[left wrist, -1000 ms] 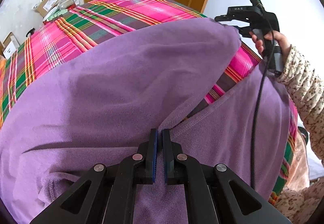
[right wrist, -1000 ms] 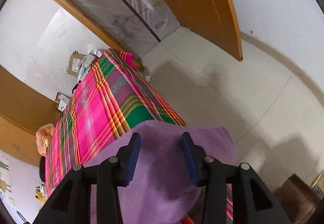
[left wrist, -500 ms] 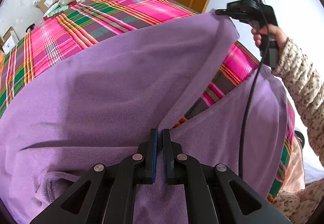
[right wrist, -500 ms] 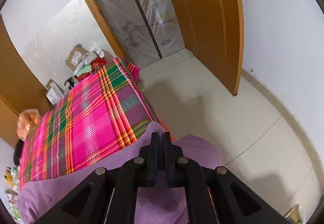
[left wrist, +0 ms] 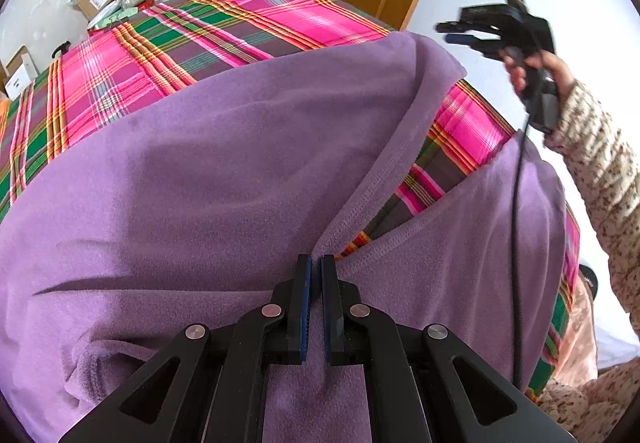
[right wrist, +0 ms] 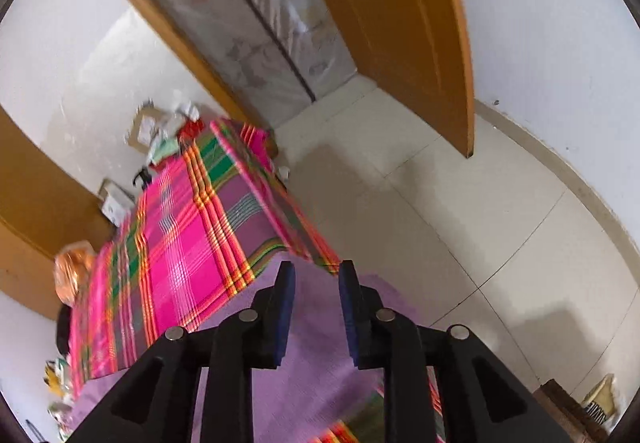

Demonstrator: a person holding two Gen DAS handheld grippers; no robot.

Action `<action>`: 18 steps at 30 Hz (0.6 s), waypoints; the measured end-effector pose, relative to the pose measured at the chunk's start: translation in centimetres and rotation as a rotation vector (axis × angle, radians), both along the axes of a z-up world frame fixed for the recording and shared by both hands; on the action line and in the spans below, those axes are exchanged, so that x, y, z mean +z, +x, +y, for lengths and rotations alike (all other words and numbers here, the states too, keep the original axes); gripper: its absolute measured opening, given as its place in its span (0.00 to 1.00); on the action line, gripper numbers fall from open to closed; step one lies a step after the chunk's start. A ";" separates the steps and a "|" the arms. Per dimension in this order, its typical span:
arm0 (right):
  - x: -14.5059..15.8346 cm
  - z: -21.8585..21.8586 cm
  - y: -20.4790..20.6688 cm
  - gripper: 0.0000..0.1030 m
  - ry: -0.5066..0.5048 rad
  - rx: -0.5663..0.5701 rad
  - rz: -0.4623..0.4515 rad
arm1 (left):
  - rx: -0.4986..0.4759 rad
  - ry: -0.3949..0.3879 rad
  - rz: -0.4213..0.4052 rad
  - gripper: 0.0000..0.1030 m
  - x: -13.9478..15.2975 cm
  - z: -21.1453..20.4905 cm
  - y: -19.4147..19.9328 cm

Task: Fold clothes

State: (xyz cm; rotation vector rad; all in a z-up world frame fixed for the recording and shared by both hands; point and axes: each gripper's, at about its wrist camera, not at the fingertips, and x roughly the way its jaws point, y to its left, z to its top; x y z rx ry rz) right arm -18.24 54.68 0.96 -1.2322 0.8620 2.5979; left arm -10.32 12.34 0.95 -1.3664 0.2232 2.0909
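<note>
Purple fleece garment (left wrist: 224, 171) spread on plaid bed (left wrist: 168, 55). Left gripper (left wrist: 316, 267) jaws pinching stitched hem. Right gripper (right wrist: 316, 283) jaws spread, empty, above fabric. Soft, light, floppy; likely best gripped at hems, corners.

The purple fleece garment (left wrist: 224, 179) runs off the lower frame edge; cardboard boxes (right wrist: 144, 131) (motion-blurred) stay unreadable.

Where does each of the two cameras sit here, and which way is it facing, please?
Left wrist: on the left gripper, shut on the purple garment; right gripper, hand and sleeve show.
Right wrist: on the open right gripper, raised, facing bed edge, floor, door.
Shared: garment, plaid bedcover, door.
</note>
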 end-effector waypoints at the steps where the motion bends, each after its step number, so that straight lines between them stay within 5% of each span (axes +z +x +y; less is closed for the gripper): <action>1: 0.1 0.4 0.9 0.22 -0.009 0.000 0.003 | 0.001 0.001 0.000 0.04 0.0 0.0 0.0; 9: -3.4 1.6 5.1 0.25 -0.177 -0.019 -0.052 | 0.013 0.009 -0.004 0.05 0.1 -0.1 -0.2; 18: -4.4 0.1 5.0 0.24 -0.188 0.004 -0.059 | 0.023 0.022 -0.014 0.05 0.1 -0.3 -0.2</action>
